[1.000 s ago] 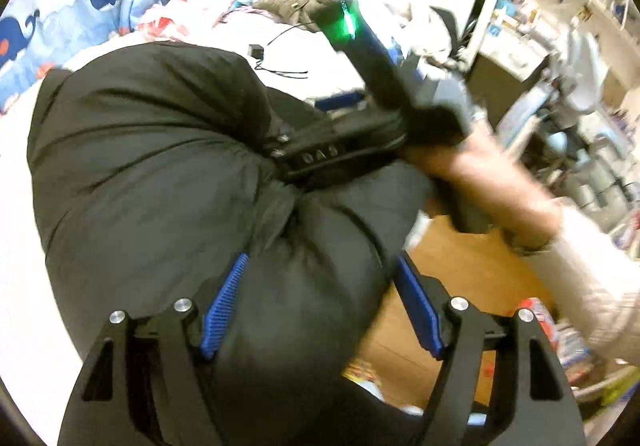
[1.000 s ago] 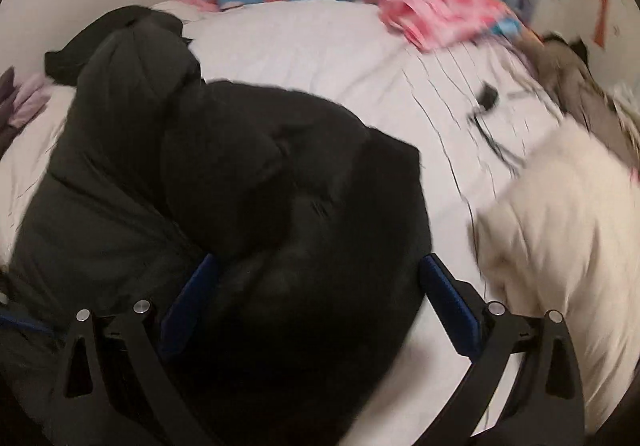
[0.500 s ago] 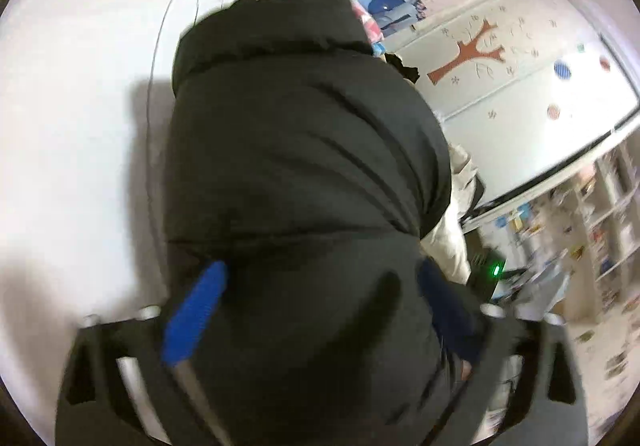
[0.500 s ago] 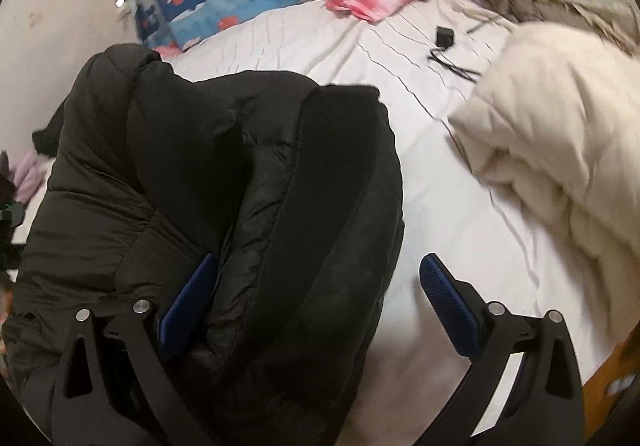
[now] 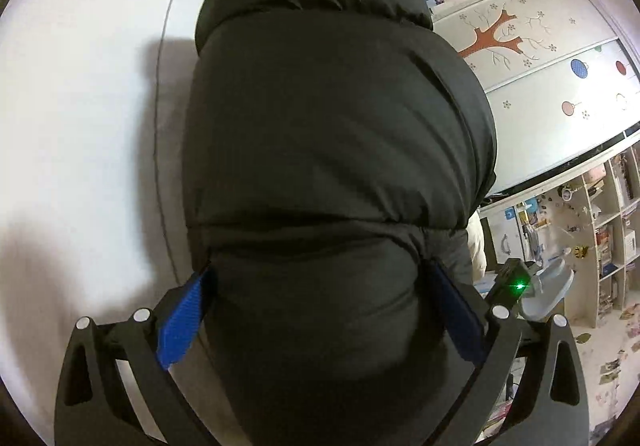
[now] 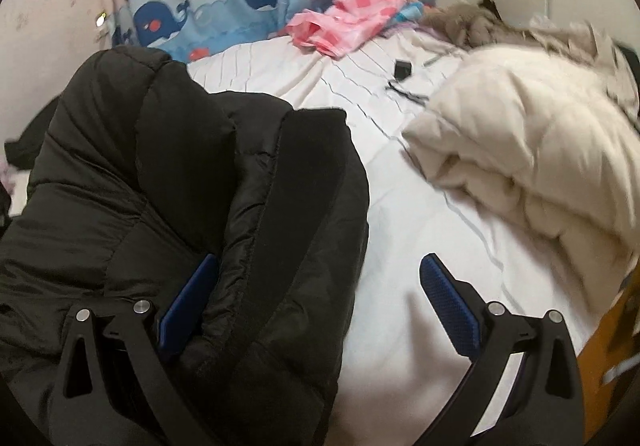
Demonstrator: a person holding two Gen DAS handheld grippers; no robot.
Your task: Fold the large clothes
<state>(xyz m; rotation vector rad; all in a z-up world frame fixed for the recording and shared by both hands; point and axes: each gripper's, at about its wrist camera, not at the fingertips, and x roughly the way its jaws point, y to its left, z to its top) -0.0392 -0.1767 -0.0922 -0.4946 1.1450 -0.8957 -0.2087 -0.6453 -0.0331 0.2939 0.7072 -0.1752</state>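
Since a second ago my left gripper (image 5: 316,320) has swung over the bed (image 5: 80,105), jaws spread wide, the black puffer jacket (image 5: 336,133) bulging between them. My right gripper (image 6: 320,306) gapes too, straddling the jacket's edge. Farther right lies a cream duvet (image 6: 528,149).

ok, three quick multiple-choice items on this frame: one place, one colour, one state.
1. In the right wrist view, where does the cream puffy coat lie relative to the black quilted puffer jacket? A right of it; B on top of it; C beneath it
2. Colour of the pads on the right tongs? A red; B blue; C yellow
3. The right tongs are: A shut on the coat; B shut on a cable; C open
Key: 1A, white sheet shows between them; 2B, both pads are blue; 3C, one pad stands free over the sheet.
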